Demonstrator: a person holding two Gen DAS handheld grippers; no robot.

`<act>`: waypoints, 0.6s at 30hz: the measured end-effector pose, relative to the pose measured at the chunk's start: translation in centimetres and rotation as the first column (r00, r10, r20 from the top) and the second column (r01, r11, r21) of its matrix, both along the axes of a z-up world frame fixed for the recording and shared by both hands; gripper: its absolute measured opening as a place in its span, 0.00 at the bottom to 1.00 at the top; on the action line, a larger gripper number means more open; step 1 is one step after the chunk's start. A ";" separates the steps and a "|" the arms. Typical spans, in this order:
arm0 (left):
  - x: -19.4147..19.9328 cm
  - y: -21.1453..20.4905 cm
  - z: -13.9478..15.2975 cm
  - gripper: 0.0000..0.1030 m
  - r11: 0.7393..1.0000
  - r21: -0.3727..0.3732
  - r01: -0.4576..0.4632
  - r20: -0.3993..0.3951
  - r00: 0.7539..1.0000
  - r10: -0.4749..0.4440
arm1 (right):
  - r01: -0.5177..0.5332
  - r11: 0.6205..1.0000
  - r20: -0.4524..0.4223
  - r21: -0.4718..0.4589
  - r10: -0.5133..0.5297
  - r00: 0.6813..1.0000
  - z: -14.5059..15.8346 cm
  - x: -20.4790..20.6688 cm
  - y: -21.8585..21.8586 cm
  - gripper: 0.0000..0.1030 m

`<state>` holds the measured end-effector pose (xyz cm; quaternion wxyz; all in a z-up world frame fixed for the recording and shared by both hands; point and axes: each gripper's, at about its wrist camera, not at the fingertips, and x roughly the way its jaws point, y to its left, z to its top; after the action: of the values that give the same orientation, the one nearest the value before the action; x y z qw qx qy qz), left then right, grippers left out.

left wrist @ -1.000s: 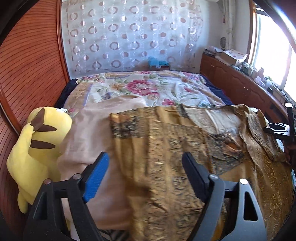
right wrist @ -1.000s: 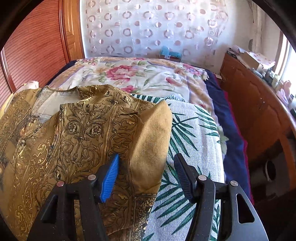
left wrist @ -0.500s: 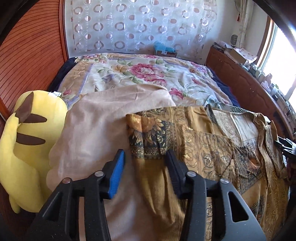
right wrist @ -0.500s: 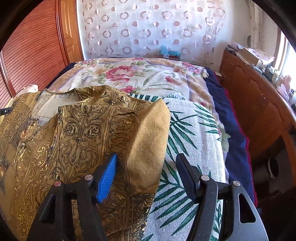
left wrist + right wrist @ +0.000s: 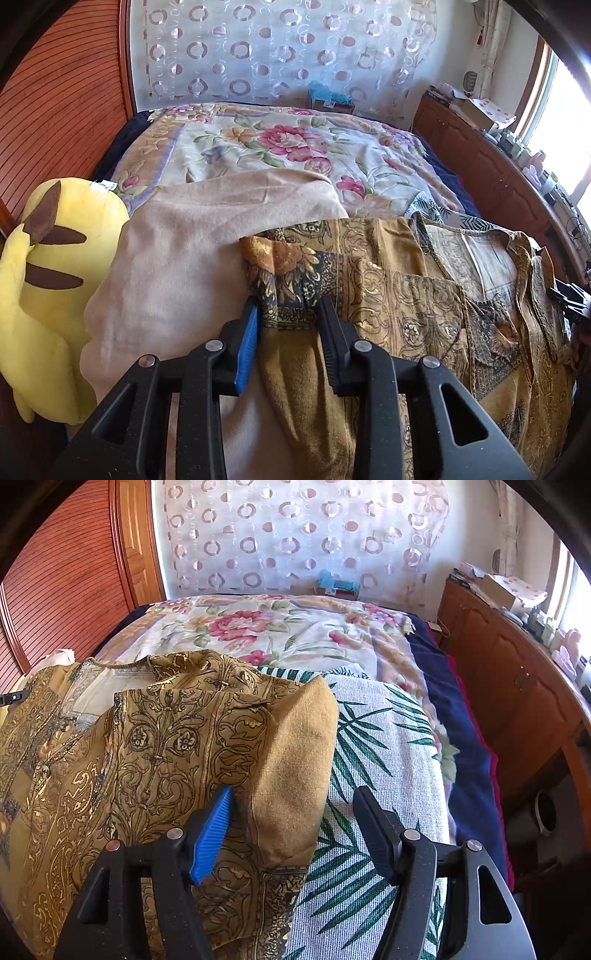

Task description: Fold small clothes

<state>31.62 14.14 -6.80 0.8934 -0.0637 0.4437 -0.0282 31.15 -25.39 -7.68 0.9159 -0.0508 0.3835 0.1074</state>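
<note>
Mustard-gold patterned shirt (image 5: 424, 295) lies spread across the near end of the bed, partly over a beige blanket (image 5: 177, 273) on its left side and a palm-leaf print towel (image 5: 384, 760) on its right. Left gripper (image 5: 290, 317) has its jaws narrowed onto the left sleeve (image 5: 291, 280), dark floral cuff bunched between the pads, fabric pinched; contact looks firm. Likely grip point for pulling the sleeve inward over the body as the first fold. Right gripper (image 5: 295, 805) has fingers wide apart, holding nothing, hovering over the right sleeve (image 5: 295, 768), whose plain reverse side shows; blue pad just beside the sleeve edge, black finger over the towel. Probably staged to pinch that sleeve for the mirror fold. Shirt front faces up, collar toward the far side of the bed, open neckline showing pale lining. Yellow plush toy (image 5: 48, 280) sits against the wooden headboard panel (image 5: 66, 110) left of the blanket, apart from the shirt. Floral bedspread (image 5: 280, 155) covers the far half. Risk: thin cloth slipping or dragging the blanket along.
</note>
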 end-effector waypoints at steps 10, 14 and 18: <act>-0.1 -0.5 0.4 0.10 0.999 0.021 0.032 0.016 0.999 -0.032 | 0.013 1.000 -0.003 0.000 -0.013 1.000 0.1 -0.2 -0.1 0.70; -0.9 -1.2 1.7 0.07 0.998 0.037 0.049 0.067 0.996 -0.051 | 0.013 1.000 -0.003 0.000 -0.013 1.000 0.1 -0.2 -0.2 0.71; -1.8 -2.1 3.5 0.06 0.997 0.046 0.063 0.131 0.989 -0.069 | 0.013 1.000 -0.003 0.000 -0.013 1.000 0.1 -0.2 -0.2 0.71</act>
<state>29.78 12.07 -3.31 0.9206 -0.0283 0.3859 -0.0526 30.97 -25.57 -7.58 0.9160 -0.0482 0.3851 0.1014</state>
